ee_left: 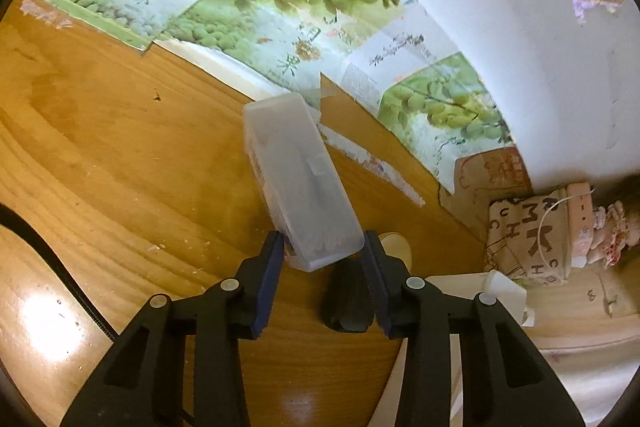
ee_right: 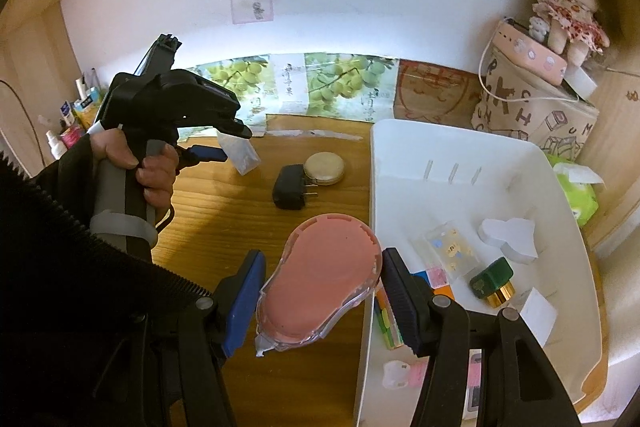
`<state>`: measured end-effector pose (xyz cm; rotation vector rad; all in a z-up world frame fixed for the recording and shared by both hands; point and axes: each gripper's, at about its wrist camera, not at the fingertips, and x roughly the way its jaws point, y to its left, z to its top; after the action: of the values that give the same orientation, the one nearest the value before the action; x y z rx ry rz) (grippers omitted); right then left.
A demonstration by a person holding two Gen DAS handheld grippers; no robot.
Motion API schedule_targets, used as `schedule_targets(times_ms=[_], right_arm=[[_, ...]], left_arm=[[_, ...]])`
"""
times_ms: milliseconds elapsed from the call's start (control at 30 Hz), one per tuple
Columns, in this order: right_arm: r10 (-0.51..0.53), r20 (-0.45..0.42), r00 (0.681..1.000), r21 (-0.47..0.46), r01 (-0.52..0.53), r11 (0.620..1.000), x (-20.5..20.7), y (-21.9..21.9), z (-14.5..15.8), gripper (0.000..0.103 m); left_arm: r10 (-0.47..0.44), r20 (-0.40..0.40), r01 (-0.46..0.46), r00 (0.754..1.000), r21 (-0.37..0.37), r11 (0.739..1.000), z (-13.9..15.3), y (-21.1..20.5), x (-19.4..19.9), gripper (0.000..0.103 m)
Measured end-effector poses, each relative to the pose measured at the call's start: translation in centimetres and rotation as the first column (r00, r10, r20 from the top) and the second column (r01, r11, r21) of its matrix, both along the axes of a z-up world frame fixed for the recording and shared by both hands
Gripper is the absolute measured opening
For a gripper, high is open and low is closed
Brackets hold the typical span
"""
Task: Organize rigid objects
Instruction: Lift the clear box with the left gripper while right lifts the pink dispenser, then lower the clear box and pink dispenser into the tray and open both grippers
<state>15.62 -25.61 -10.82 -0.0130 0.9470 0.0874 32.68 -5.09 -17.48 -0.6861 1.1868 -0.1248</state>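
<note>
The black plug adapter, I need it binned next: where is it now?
In the right wrist view the black plug adapter lies on the wooden table, left of the white bin, touching the round beige case behind it.

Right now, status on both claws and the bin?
Left claw shut on clear plastic case, lifted. Right claw shut on pink tape dispenser, beside white bin. Charger on table.

The right gripper's arm hides part of the coloured cube (ee_right: 434, 283) in the white bin (ee_right: 452, 147) — its faces unreadable. The bottles (ee_right: 70, 131) at the far left are too small to identify.
</note>
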Motion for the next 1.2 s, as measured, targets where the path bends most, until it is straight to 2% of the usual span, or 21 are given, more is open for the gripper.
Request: schedule_targets(times_ms=[333,533,700,1200], right_arm=[[0.071,0.029,0.997,0.025,-0.072,0.997,-0.9,-0.4,1.1,0.06],[0.102,0.039,0.994,0.035,-0.104,0.994,-1.8,-1.2,1.6,0.06],[0.12,0.045,0.992,0.039,-0.122,0.992,-2.5,-2.4,1.9,0.06],[0.136,0.038,0.99,0.046,-0.137,0.989,-3.4,-7.4,2.0,0.06]], left_arm=[[0.033,0.095,-0.029,0.995,-0.045,0.999,1.8,1.0,-3.0,0.039],[0.048,0.168,-0.034,0.985,-0.086,0.996,3.4,0.9,-5.5,0.039],[0.067,0.198,-0.045,0.978,-0.111,0.993,4.5,0.7,-7.2,0.039],[0.051,0.293,-0.01,0.955,-0.141,0.99,7.1,-2.6,-12.4,0.039]])
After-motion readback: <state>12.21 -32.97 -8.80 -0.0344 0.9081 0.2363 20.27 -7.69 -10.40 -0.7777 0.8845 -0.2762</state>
